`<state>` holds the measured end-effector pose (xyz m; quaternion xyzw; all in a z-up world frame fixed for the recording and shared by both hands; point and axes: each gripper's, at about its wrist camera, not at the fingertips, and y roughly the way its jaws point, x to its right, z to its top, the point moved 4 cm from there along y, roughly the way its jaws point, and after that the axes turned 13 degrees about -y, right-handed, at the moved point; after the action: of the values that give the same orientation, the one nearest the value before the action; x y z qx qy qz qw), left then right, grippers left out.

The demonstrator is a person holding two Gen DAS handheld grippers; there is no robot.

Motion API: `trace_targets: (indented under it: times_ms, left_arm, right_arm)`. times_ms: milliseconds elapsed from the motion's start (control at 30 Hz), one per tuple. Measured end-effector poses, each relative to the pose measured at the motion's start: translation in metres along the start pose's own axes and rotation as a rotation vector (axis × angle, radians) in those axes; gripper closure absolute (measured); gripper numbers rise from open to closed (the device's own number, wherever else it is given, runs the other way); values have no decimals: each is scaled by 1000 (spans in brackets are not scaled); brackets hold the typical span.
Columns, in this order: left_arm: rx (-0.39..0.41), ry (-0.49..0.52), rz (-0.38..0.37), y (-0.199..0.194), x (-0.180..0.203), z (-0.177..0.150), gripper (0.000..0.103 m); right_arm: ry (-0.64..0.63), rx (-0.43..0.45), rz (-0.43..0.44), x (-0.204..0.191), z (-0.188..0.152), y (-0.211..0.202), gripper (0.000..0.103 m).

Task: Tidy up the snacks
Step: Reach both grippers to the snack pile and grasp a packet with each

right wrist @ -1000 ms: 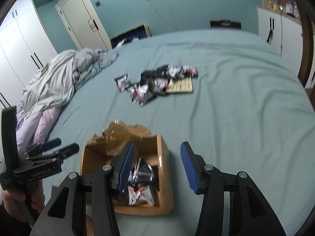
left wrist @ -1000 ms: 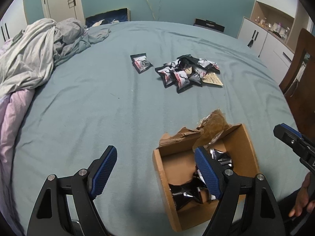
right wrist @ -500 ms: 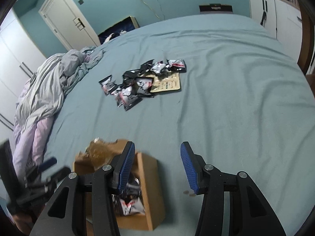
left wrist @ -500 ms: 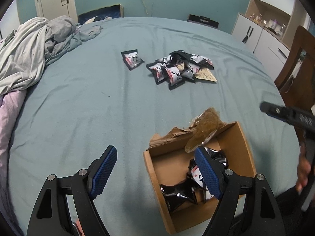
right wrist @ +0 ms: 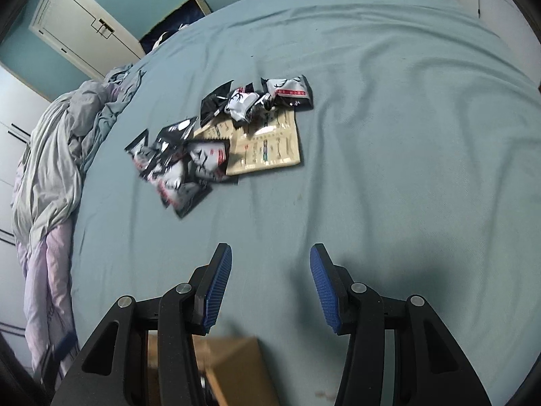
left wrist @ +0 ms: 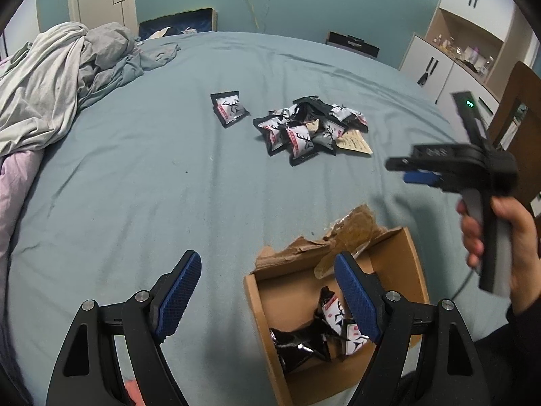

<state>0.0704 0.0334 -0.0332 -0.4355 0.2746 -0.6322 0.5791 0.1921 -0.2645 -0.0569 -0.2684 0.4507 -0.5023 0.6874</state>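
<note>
A pile of black-and-white snack packets [left wrist: 304, 128] lies on the blue bed, with one packet [left wrist: 230, 108] apart to its left and a tan flat packet [left wrist: 355, 142] at its right. The pile also shows in the right wrist view [right wrist: 209, 142], with the tan packet [right wrist: 267, 145]. An open cardboard box [left wrist: 263, 304] holds several packets [left wrist: 324, 328]. My left gripper [left wrist: 267, 297] is open and empty, its right finger over the box. My right gripper [right wrist: 270, 287] is open and empty above bare sheet, short of the pile; it also shows in the left wrist view [left wrist: 412, 172].
A crumpled grey duvet [left wrist: 57, 77] lies at the bed's left side. White cabinets [left wrist: 446, 57] and a wooden chair [left wrist: 520, 115] stand to the right. The box corner [right wrist: 236, 368] shows under the right gripper. Crumpled brown paper [left wrist: 351, 226] sticks up from the box's far edge.
My right gripper has moved away from the box, forward toward the snack pile. The left gripper has stayed over the box edge, still open.
</note>
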Motion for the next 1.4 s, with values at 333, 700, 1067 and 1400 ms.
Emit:
trace_targets:
  times_ms: [333, 700, 1067, 1400]
  left_arm:
    - [-48, 1, -16, 16, 2, 7, 21]
    - [-40, -19, -5, 24, -1, 15, 21]
    - [45, -2, 43, 10, 7, 19, 21]
    - [-79, -18, -46, 48, 52, 90, 19]
  right_arm:
    - [-115, 33, 41, -21, 53, 63, 56]
    - [-386, 50, -45, -57, 70, 120, 60]
    - [-380, 143, 57, -66, 39, 58, 80]
    - [-254, 242, 54, -46, -20, -74, 80]
